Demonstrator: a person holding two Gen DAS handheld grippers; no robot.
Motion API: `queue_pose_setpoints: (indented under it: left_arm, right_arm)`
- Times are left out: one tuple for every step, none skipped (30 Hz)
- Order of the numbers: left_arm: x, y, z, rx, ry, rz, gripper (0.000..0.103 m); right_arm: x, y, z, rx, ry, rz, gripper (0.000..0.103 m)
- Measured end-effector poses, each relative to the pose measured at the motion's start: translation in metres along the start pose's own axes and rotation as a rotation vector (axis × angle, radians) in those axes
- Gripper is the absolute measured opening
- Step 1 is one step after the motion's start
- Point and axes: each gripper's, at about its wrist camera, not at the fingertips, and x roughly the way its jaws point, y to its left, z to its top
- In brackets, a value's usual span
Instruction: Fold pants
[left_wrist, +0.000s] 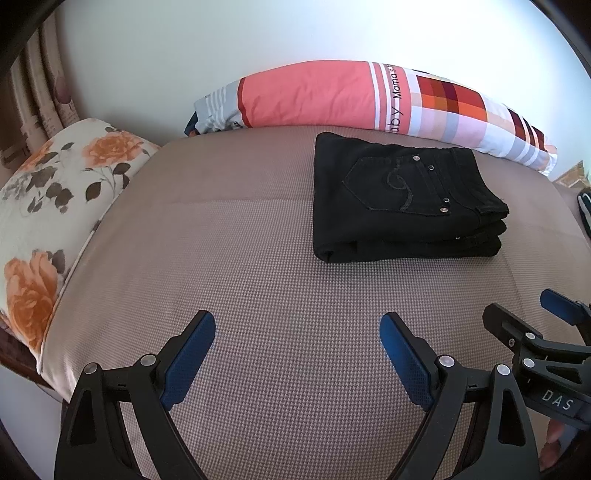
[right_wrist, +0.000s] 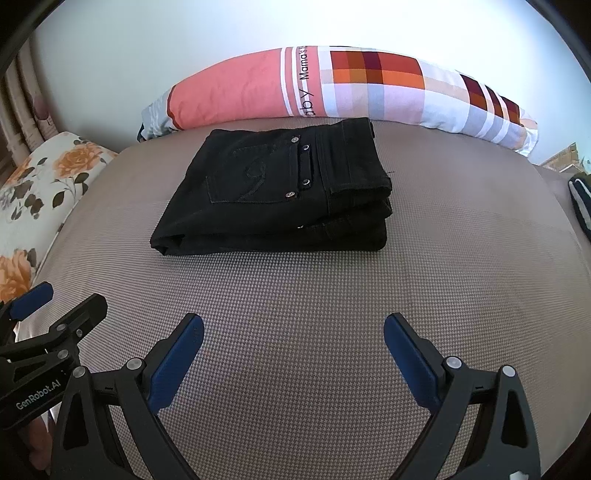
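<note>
Since the black pants (right_wrist: 273, 192) already lie stacked in a compact rectangle w/ back pocket up, the folding itself looks done, or v. close to it. They sit on the taupe bed cover (right_wrist: 314, 332), toward the far side, just in front of the long pink-and-checked pillow (right_wrist: 295, 85) against the wall. Edges look fairly even; the layers at the waistband end are slightly stepped, so any next move would prob. be a small tidy: a light press or nudge on that end to square the stack, approached low from the near side w/o dragging the top layer. Otherwise nothing left but to pull back.

Left gripper (left_wrist: 297, 332): jaws spread wide, nothing between them, blue pads over bare cover, well short of the pants. Right gripper (right_wrist: 293, 332): same, wide apart, empty, not touching the pants. Both hang side by side at the near edge of the bed, angled down at the cover. Each shows at the other view's edge.

Floral pillow (left_wrist: 55, 192) lies off to the left, apart from the pants.
</note>
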Motion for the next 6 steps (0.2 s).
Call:
queue_pose_setpoints:
  left_arm:
    - [0.0006,0.0000,0.0009,0.001,0.000,-0.003,0.091]
    - [0.0011,0.0002,0.0016,0.000,0.000,-0.003,0.091]
    - [0.0011,0.0003,0.0017,0.002,-0.002,-0.005,0.091]
    - [0.0016,0.0007,0.0019,0.004,-0.001,-0.005,0.091]
    - [0.0012,0.0006,0.0015,0.001,0.000,-0.005,0.091]
    - [0.0010,0.0014,0.0014,-0.002,0.001,-0.009,0.091]
  right_arm:
    - [0.0004,-0.0007,0.0007,0.001,-0.001,0.001,0.097]
    - [0.0006,-0.0010,0.0011,0.000,0.000,0.000,0.097]
    - [0.0005,-0.0009,0.0009,0.000,-0.001,-0.001,0.097]
    - [0.0007,-0.0010,0.0010,0.001,-0.001,-0.001,0.097]
    - [0.0009,-0.0012,0.0011,0.001,0.001,0.001,0.097]
    - [0.0008,-0.0011,0.0010,0.001,0.001,0.000,0.097]
